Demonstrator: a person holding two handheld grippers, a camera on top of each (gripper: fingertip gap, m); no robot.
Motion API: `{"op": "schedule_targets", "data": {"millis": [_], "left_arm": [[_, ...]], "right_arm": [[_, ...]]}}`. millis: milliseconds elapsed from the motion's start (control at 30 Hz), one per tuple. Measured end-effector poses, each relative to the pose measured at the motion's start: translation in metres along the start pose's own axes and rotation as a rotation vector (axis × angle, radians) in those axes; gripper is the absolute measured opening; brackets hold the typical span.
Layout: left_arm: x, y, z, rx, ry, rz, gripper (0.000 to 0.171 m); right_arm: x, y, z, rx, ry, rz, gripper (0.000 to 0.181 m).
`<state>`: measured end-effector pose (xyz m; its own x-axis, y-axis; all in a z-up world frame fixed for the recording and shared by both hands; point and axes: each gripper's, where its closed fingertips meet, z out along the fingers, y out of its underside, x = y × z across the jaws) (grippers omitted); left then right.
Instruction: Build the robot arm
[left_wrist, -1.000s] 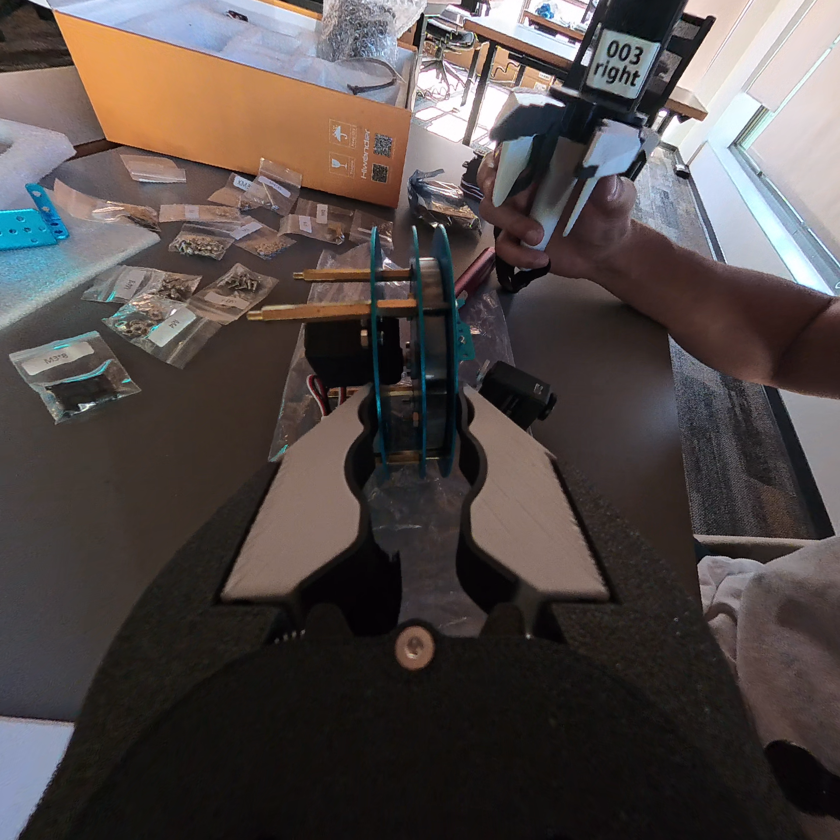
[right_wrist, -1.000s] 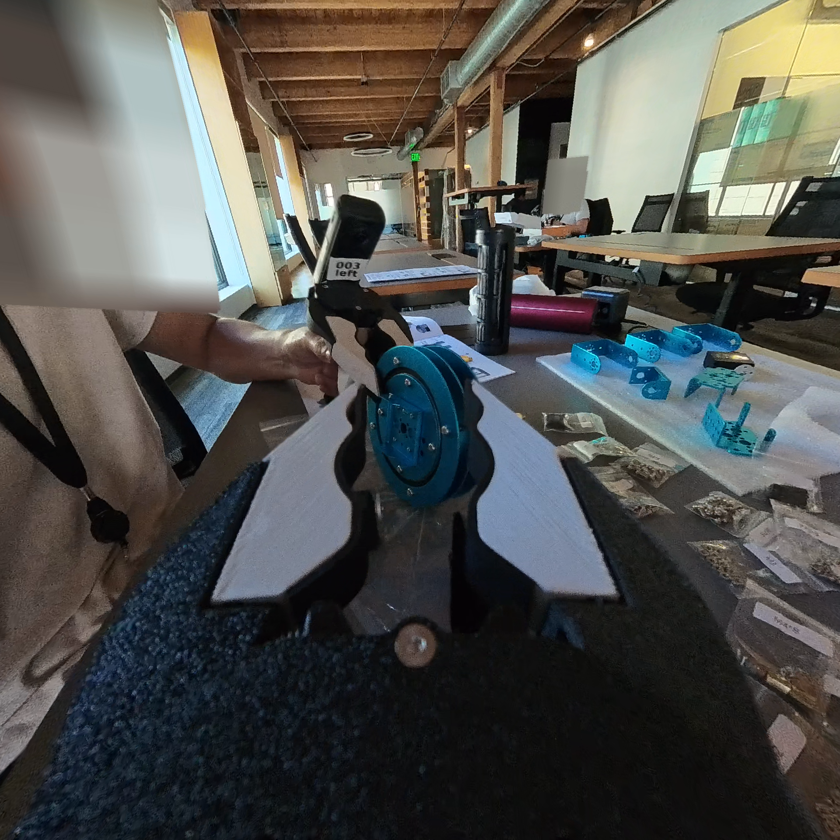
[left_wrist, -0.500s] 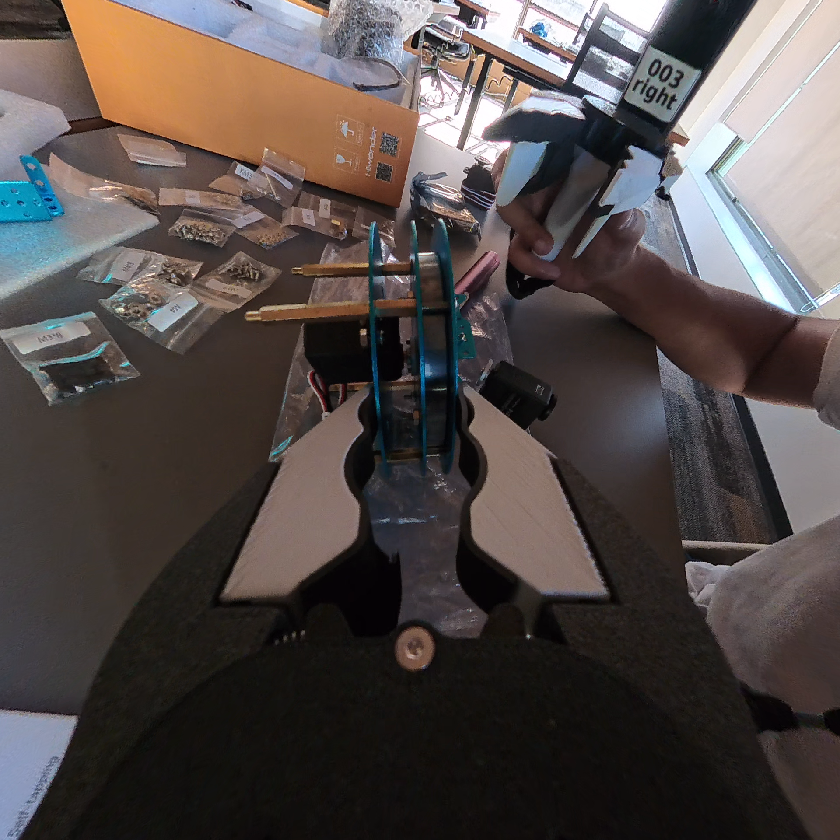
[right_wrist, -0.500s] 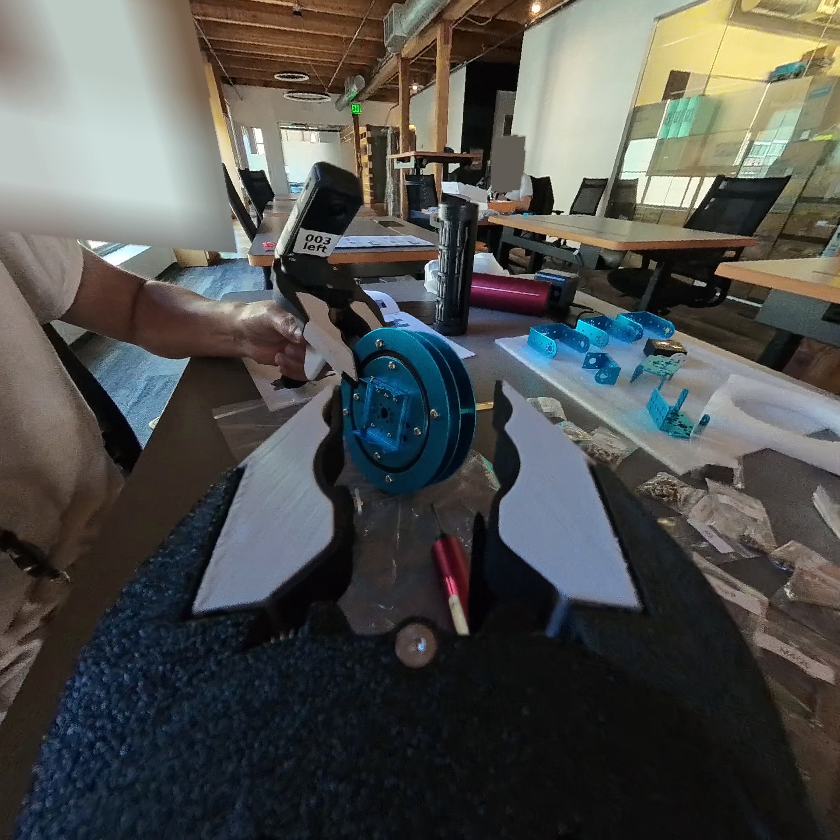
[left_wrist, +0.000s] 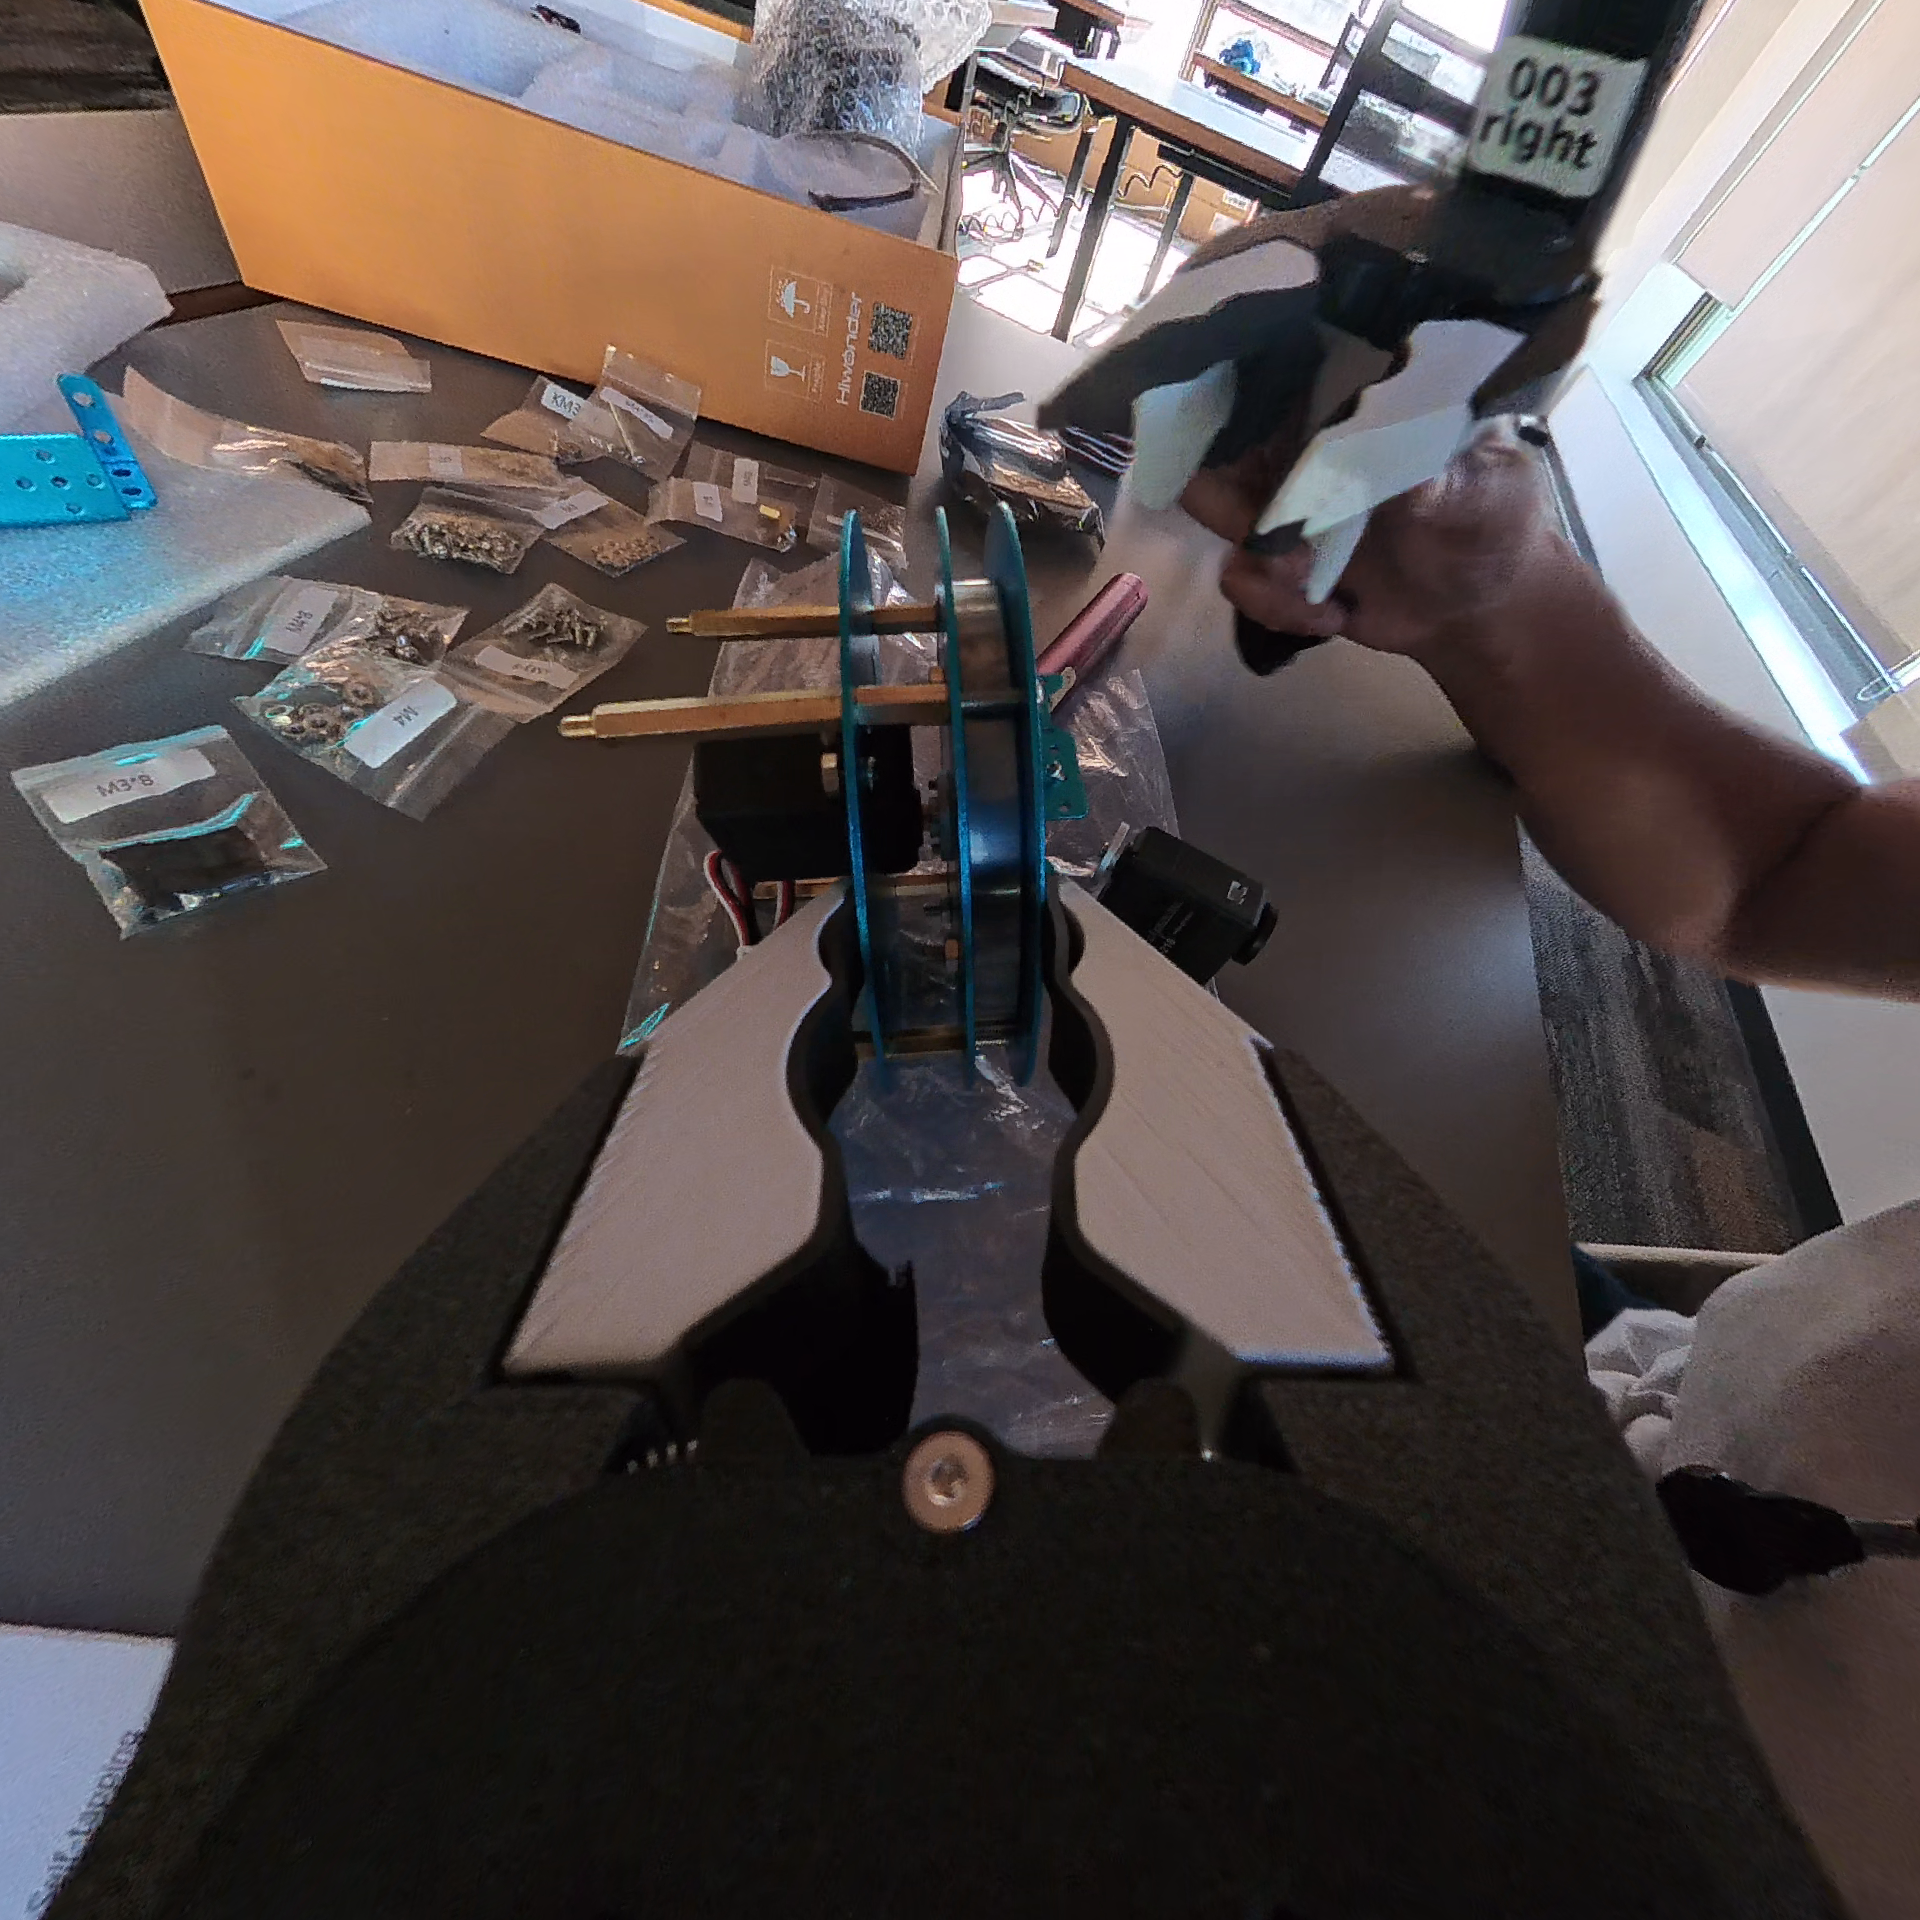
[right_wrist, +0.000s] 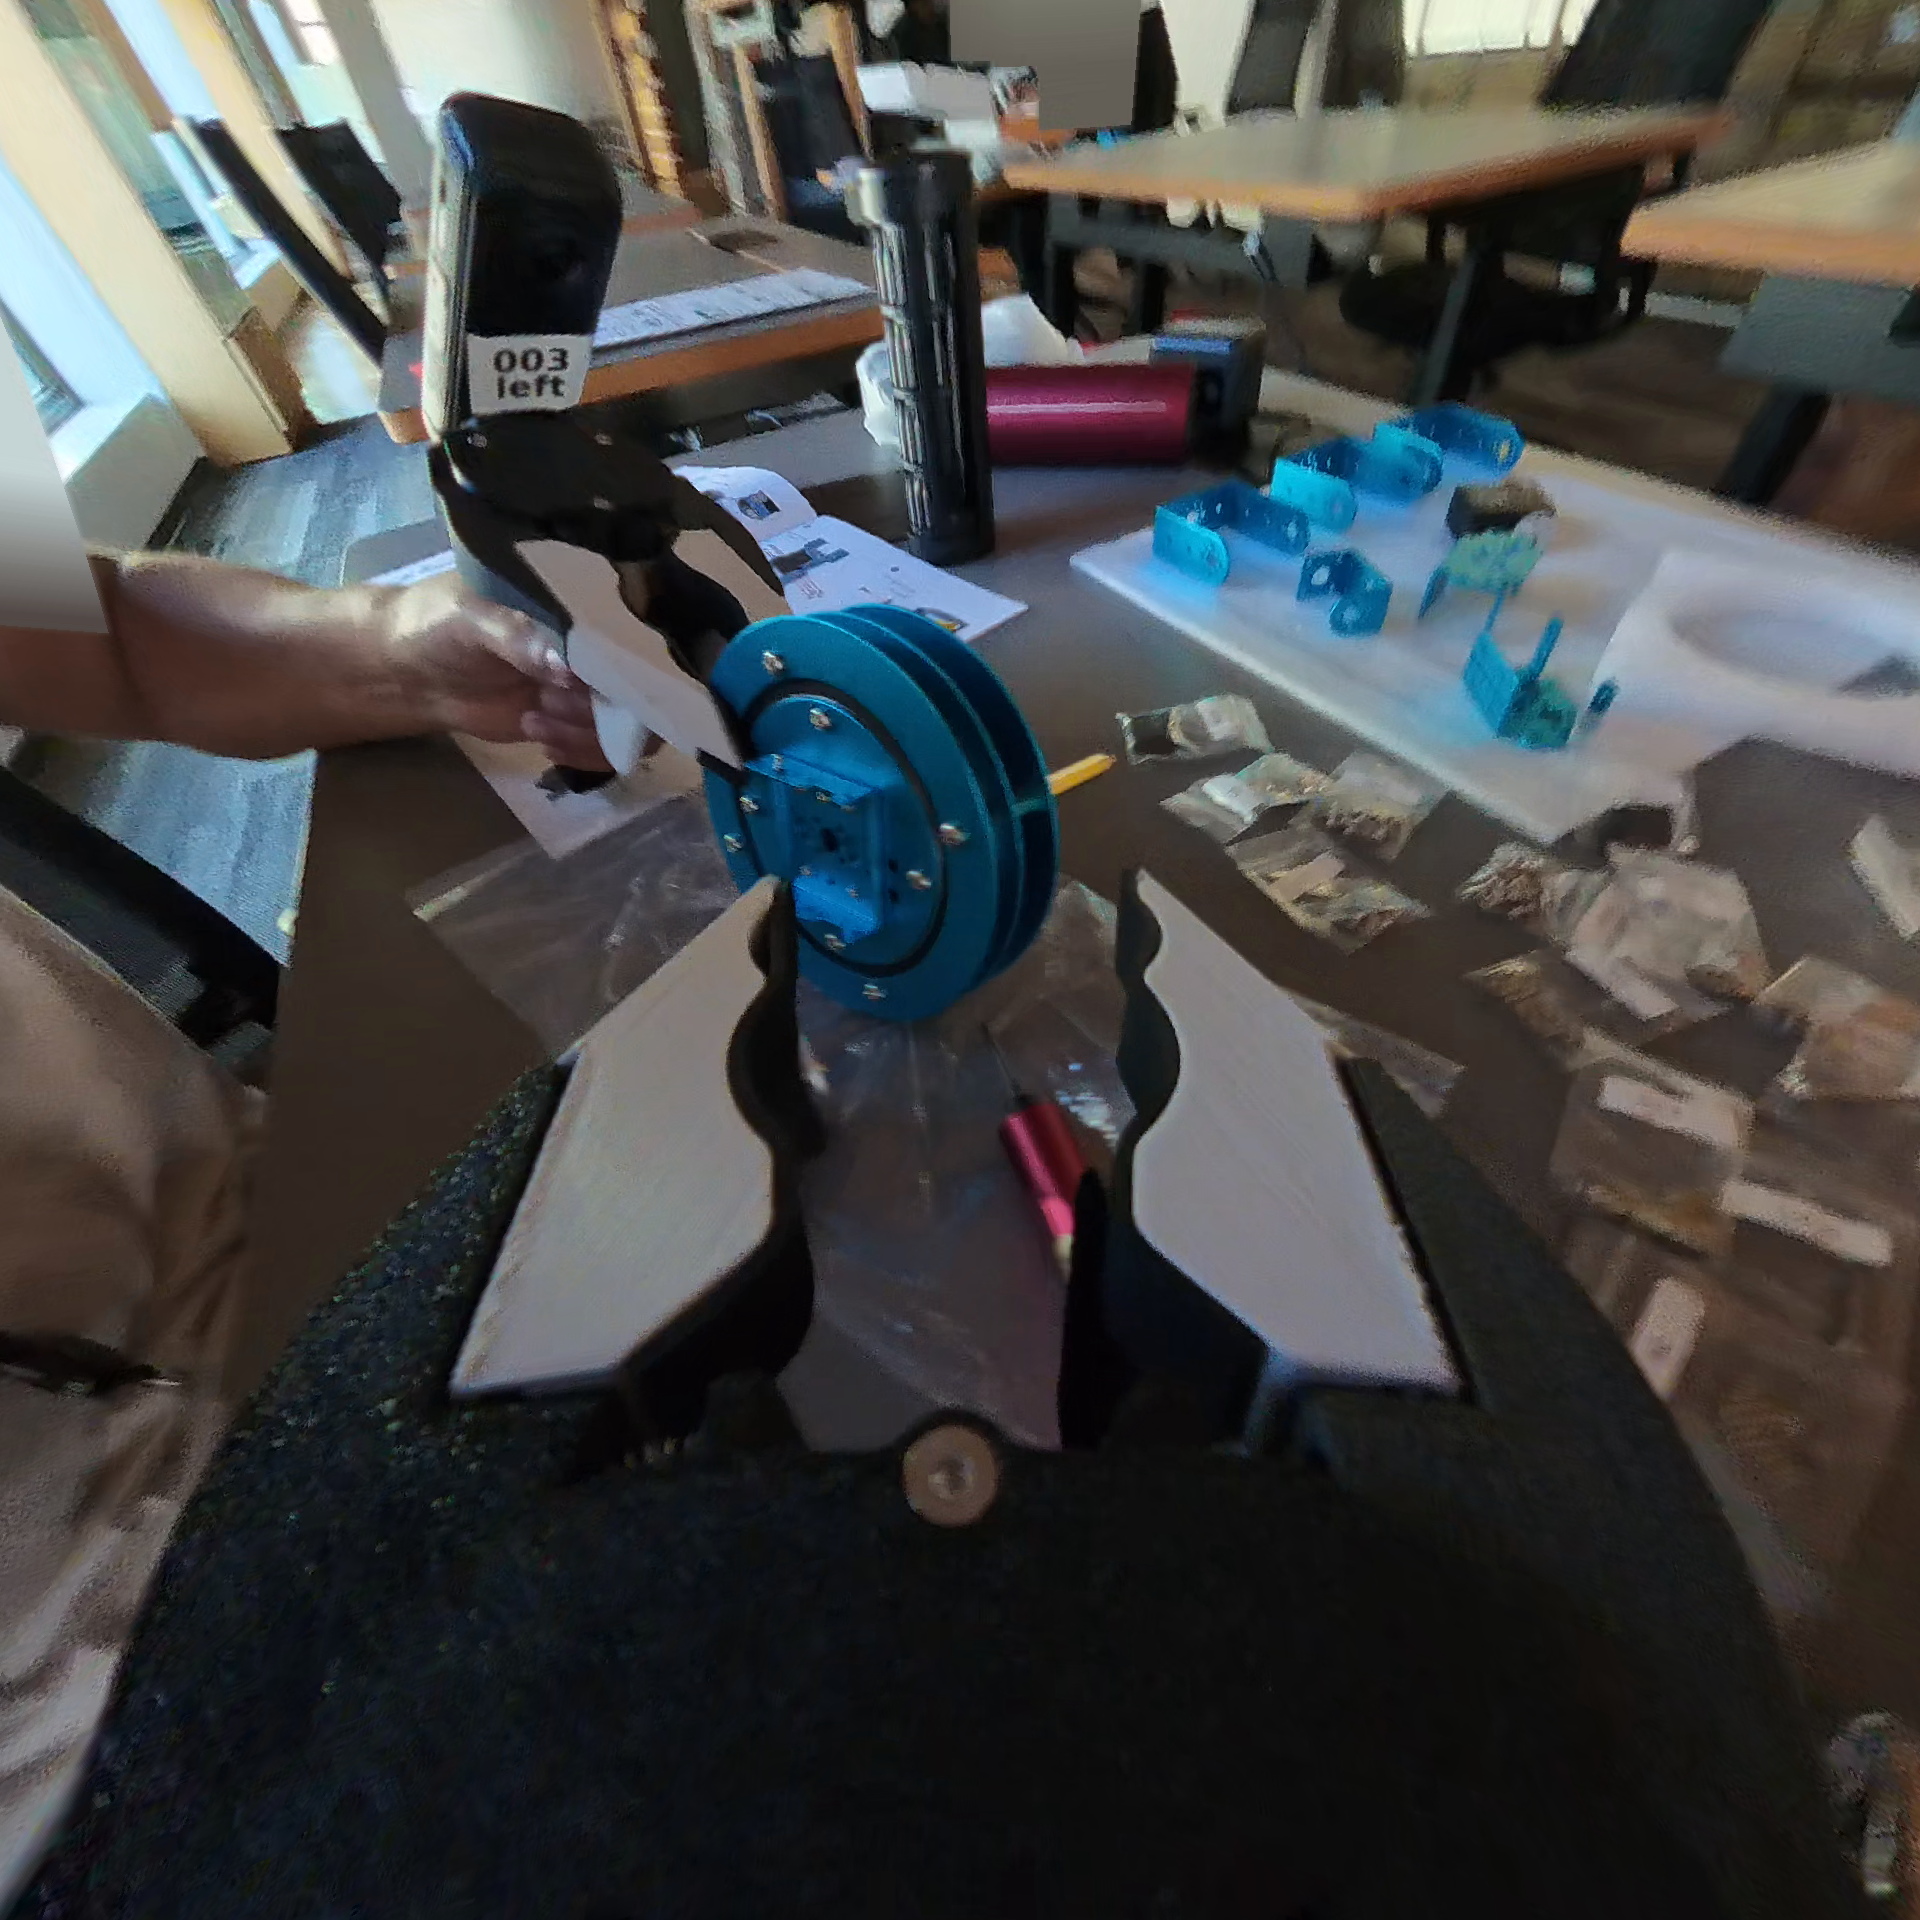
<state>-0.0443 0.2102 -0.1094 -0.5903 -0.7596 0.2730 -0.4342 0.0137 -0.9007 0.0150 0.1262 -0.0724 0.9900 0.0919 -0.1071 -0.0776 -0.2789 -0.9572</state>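
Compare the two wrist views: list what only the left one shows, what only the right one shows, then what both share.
Only the left wrist view: the orange cardboard box and the black servo.

Only the right wrist view: the black ribbed bottle and blue metal brackets on white foam.

Both: the blue disc assembly clamped by the left gripper, the open right gripper, a red-handled screwdriver, and bagged screws.

In my right wrist view, the right gripper (right_wrist: 951, 894) is spread wide with nothing between its fingers. Just ahead, the left gripper (right_wrist: 717, 727) clamps the rim of a blue disc assembly (right_wrist: 883, 821) standing on edge over a clear plastic bag (right_wrist: 914, 1122). A red-handled tool (right_wrist: 1044, 1153) lies on the bag near my right finger. Blue brackets (right_wrist: 1340, 540) sit on a white sheet beyond.
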Motion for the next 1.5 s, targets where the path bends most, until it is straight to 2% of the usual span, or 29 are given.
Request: {"op": "schedule_targets", "data": {"millis": [67,133,267,367,467,533,600,633,700,800,967,1100,1200,1233,1333,1500], "left_arm": [[0.000,-0.001,0.001,0.001,0.000,-0.005,0.032],[0.000,-0.002,0.001,0.006,-0.002,-0.011,0.032],[0.000,0.000,0.000,-0.007,-0.012,0.000,0.032],[0.000,0.000,0.000,0.000,-0.008,-0.011,0.032],[0.000,-0.001,0.001,0.002,-0.006,-0.016,0.032],[0.000,-0.001,0.001,0.003,-0.009,-0.011,0.032],[0.000,-0.002,0.002,0.008,-0.010,-0.013,0.032],[0.000,-0.003,0.002,0.010,-0.011,-0.012,0.032],[0.001,-0.003,0.002,0.006,-0.018,0.003,0.032],[0.003,0.000,0.001,-0.004,-0.018,0.026,0.032],[0.002,-0.001,0.002,0.001,-0.014,0.018,0.032],[0.000,0.000,0.001,-0.004,0.004,-0.030,0.032],[0.000,0.001,0.000,-0.005,0.009,-0.032,0.032],[0.000,0.001,0.001,-0.006,0.010,-0.031,0.032],[0.000,0.000,0.001,-0.009,0.018,-0.022,0.032],[-0.002,0.000,0.001,-0.019,0.074,-0.021,0.032]], "right_arm": [[-0.029,-0.008,0.003,-0.020,-0.017,0.072,0.059],[-0.043,-0.006,0.004,-0.074,0.082,0.118,0.060],[-0.049,0.007,0.004,-0.138,0.284,0.126,0.061],[-0.053,0.014,0.008,-0.139,0.317,0.167,0.055],[-0.047,0.032,0.008,-0.254,0.397,0.198,0.048],[-0.048,0.048,0.008,-0.385,0.449,0.240,0.057],[-0.057,0.065,0.007,-0.546,0.467,0.330,0.082],[-0.063,0.068,0.007,-0.586,0.464,0.375,0.085],[-0.073,0.066,0.011,-0.576,0.449,0.459,0.079],[-0.076,0.076,0.007,-0.646,0.510,0.519,0.081],[-0.069,0.075,0.017,-0.664,0.554,0.588,0.070],[-0.061,0.089,0.023,-0.779,0.568,0.591,0.058],[-0.064,0.099,0.035,-0.848,0.504,0.602,0.033],[-0.062,0.098,0.034,-0.849,0.507,0.587,0.024],[-0.068,0.085,0.030,-0.817,0.456,0.520,0.019],[-0.078,0.021,0.031,-0.450,0.167,0.388,0.019]]}}
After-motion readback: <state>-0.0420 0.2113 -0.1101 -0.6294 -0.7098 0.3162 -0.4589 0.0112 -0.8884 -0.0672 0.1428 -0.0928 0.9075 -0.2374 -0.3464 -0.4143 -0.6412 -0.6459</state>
